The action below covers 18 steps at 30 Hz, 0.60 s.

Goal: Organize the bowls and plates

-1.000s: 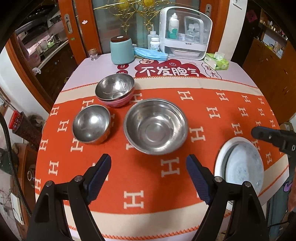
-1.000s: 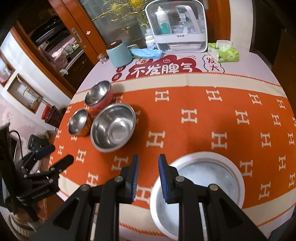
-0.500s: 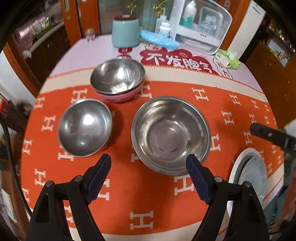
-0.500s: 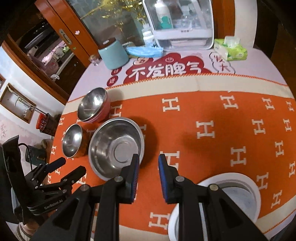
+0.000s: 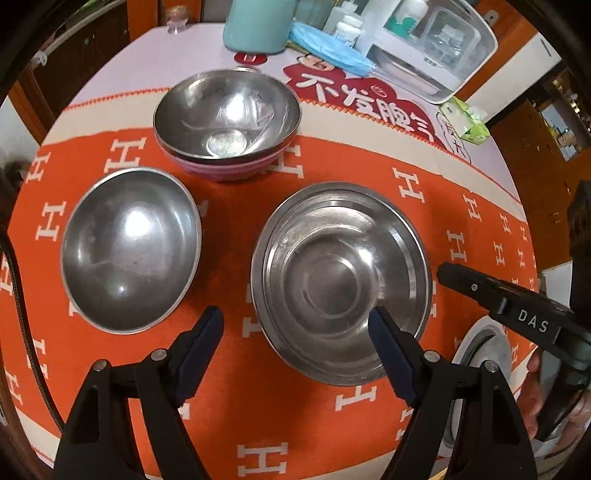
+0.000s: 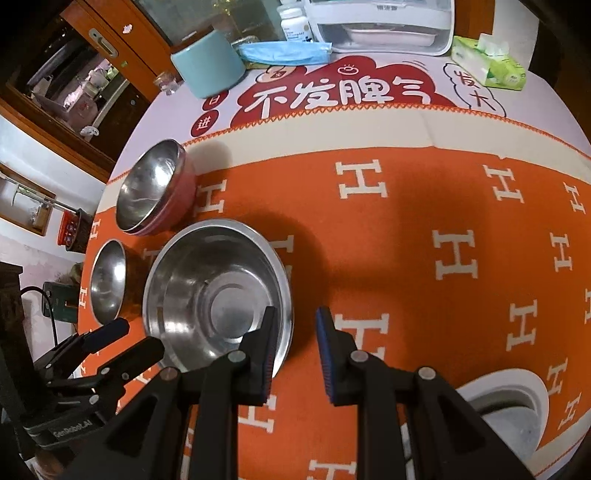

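1. While the large steel bowl (image 5: 341, 284) sits upright on the orange cloth (image 5: 461, 206) printed with white H shapes, the left gripper (image 5: 295, 328) hangs over its near rim, one blue-padded finger above the bowl's inside, the other over bare cloth beside it.
2. The left gripper's jaws stand wide and are closing; only the bowl's near rim lies between them, and the pads press on nothing.
3. The right gripper (image 6: 295, 347) hangs at the large bowl's other side: its jaws are a narrow gap apart, one finger over the bowl's edge, the other over cloth, pinching nothing.
4. Just beside the large bowl, on the left in the left wrist view, rests a smaller steel bowl (image 5: 131, 247), upright and apart from it.
5. Beyond the large bowl stands a third steel bowl (image 5: 227, 110), nested inside a pink bowl (image 5: 225, 170).
6. Near the large bowl on the right in the left wrist view, at the table's edge, lies a white plate (image 6: 517, 410), partly hidden by the right gripper's body.
7. Farther beyond the large bowl, on the pale end of the cloth with red Chinese lettering, stand a teal canister (image 6: 207, 68), a blue face mask (image 6: 284, 51), a white pill bottle (image 6: 295, 24), a white storage case (image 6: 384, 26) and a green tissue pack (image 6: 487, 62).
8. Wooden cabinet doors (image 6: 103, 48) rise behind the table.
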Motion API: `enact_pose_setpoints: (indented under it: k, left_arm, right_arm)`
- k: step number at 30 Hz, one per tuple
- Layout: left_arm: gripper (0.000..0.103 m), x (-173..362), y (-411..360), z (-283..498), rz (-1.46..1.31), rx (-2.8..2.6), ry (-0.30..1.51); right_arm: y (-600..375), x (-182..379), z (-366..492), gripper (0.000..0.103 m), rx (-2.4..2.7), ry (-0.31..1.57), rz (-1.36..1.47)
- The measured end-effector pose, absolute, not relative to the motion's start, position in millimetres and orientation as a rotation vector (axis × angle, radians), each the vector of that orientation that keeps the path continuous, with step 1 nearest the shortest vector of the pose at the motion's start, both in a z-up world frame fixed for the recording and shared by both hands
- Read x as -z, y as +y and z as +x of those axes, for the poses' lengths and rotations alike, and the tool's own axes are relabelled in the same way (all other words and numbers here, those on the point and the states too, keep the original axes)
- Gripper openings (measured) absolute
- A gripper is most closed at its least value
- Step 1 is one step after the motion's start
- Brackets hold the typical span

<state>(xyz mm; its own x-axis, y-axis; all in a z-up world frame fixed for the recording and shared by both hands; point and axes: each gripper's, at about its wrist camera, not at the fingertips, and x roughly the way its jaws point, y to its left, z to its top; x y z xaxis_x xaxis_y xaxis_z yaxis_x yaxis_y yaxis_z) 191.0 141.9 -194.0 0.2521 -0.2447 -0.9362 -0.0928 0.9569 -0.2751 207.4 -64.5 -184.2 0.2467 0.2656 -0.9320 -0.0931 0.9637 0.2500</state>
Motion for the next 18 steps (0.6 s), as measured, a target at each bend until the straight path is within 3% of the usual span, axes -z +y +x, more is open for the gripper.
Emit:
enact_pose_setpoints:
  k: [8, 12, 16, 18]
  left_arm:
    - [0.066, 209, 148, 208, -0.379, 0.122, 1.361]
    - [0.048, 215, 148, 214, -0.379, 0.132, 1.385]
    - [0.038, 219, 147, 220, -0.346, 0.117, 1.400]
    - [0.031, 221, 148, 222, -0.341, 0.110, 1.403]
  right_arm:
    - [-58, 195, 223, 0.021, -0.262, 1.333, 0.150]
    - [-55, 199, 227, 0.021, -0.270, 1.355, 0.139]
    - [-54, 202, 230, 0.021, -0.272, 1.366, 0.130]
    - [-53, 204, 231, 0.014, -0.277, 1.370, 0.125]
